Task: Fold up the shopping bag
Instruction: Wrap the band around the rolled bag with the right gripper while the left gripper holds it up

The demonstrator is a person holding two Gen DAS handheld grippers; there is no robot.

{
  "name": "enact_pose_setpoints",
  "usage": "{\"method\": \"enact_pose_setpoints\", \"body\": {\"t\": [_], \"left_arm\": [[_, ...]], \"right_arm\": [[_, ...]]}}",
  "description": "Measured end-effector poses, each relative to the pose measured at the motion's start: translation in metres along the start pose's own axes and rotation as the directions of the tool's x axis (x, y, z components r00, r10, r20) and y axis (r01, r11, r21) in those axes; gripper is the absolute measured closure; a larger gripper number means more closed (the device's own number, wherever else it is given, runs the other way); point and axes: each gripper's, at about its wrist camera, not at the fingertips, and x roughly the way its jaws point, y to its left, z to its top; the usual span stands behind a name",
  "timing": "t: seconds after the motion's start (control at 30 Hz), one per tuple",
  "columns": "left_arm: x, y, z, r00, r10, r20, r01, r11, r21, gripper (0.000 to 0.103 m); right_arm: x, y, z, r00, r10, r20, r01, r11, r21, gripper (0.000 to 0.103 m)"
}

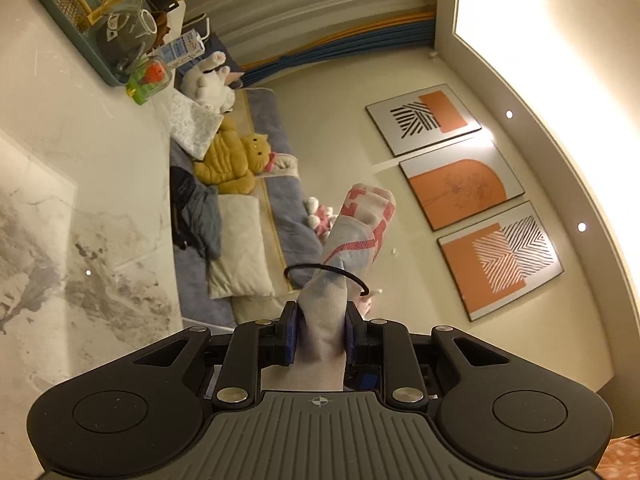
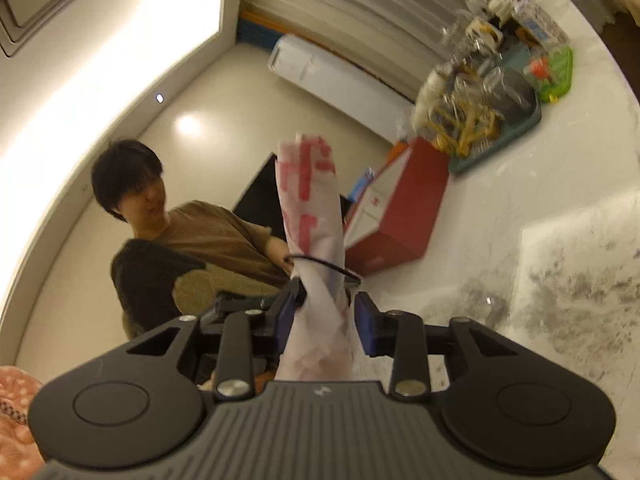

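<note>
The shopping bag (image 1: 352, 232) is white with a pink pattern and is rolled into a thick bundle. My left gripper (image 1: 320, 320) is shut on its lower end, and the roll sticks out ahead of the pads. A black elastic band (image 1: 326, 269) loops loosely round the roll just past the fingertips. In the right wrist view the same bag (image 2: 310, 208) rises between the jaws of my right gripper (image 2: 324, 312), which are closing. The left pad presses the cloth and the right pad is nearly against it. The elastic band (image 2: 320, 263) runs across the roll to the right fingertip.
A white marble table (image 2: 540, 208) carries a teal tray (image 2: 500, 148) of glassware, a green toy (image 2: 554, 76) and a red box (image 2: 404, 208). A person in a brown shirt (image 2: 212, 236) is close behind the bag. A sofa (image 1: 240, 200) with plush toys lies beyond the table.
</note>
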Motion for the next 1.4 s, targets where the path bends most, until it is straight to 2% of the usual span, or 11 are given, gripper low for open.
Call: {"method": "enact_pose_setpoints", "body": {"t": [0.07, 0.23, 0.3, 0.33, 0.37, 0.47, 0.7, 0.93, 1.2, 1.3, 1.4], "left_arm": [[0.0, 0.0, 0.002, 0.998, -0.056, 0.015, 0.057, 0.998, -0.039, 0.08], [0.012, -0.008, 0.002, 0.967, -0.253, 0.014, 0.253, 0.962, -0.104, 0.08], [0.017, -0.01, 0.0, 0.939, -0.344, 0.03, 0.345, 0.929, -0.134, 0.08], [0.018, -0.01, -0.001, 0.922, -0.384, 0.04, 0.386, 0.91, -0.149, 0.08], [0.019, -0.011, -0.001, 0.905, -0.423, 0.041, 0.424, 0.892, -0.159, 0.08], [0.02, -0.018, -0.003, 0.87, -0.492, 0.026, 0.49, 0.86, -0.14, 0.079], [0.001, -0.047, 0.009, 0.958, -0.286, -0.035, 0.287, 0.956, 0.055, 0.078], [0.0, -0.057, 0.013, 0.964, -0.254, -0.078, 0.261, 0.962, 0.086, 0.079], [0.006, -0.077, 0.022, 0.988, -0.128, -0.09, 0.14, 0.981, 0.138, 0.081], [0.0, -0.068, 0.025, 0.991, -0.118, -0.057, 0.124, 0.987, 0.101, 0.081], [-0.001, -0.062, 0.025, 0.99, -0.127, -0.063, 0.132, 0.988, 0.082, 0.081]], "right_arm": [[-0.011, 0.007, 0.003, 0.998, 0.039, 0.051, -0.037, 0.999, -0.023, 0.039], [-0.008, 0.02, 0.002, 0.994, 0.1, 0.039, -0.098, 0.994, -0.057, 0.034], [-0.001, 0.021, 0.0, 0.981, 0.192, 0.021, -0.191, 0.981, -0.037, 0.045], [0.002, 0.021, -0.001, 0.969, 0.248, 0.016, -0.247, 0.969, -0.025, 0.071], [0.004, 0.022, -0.003, 0.956, 0.292, 0.019, -0.292, 0.956, -0.016, 0.079], [0.004, 0.029, -0.005, 0.924, 0.379, 0.048, -0.379, 0.925, -0.003, 0.081], [-0.012, 0.056, 0.009, 0.976, 0.212, 0.042, -0.207, 0.973, -0.097, 0.081], [-0.016, 0.071, 0.014, 0.988, 0.153, -0.028, -0.156, 0.977, -0.149, 0.081], [-0.012, 0.089, 0.015, 0.996, 0.036, -0.081, -0.055, 0.969, -0.24, 0.077], [-0.024, 0.119, 0.015, 0.995, -0.101, 0.009, 0.096, 0.907, -0.41, 0.064], [-0.034, 0.149, 0.019, 0.976, -0.188, 0.111, 0.218, 0.809, -0.547, 0.092]]}}
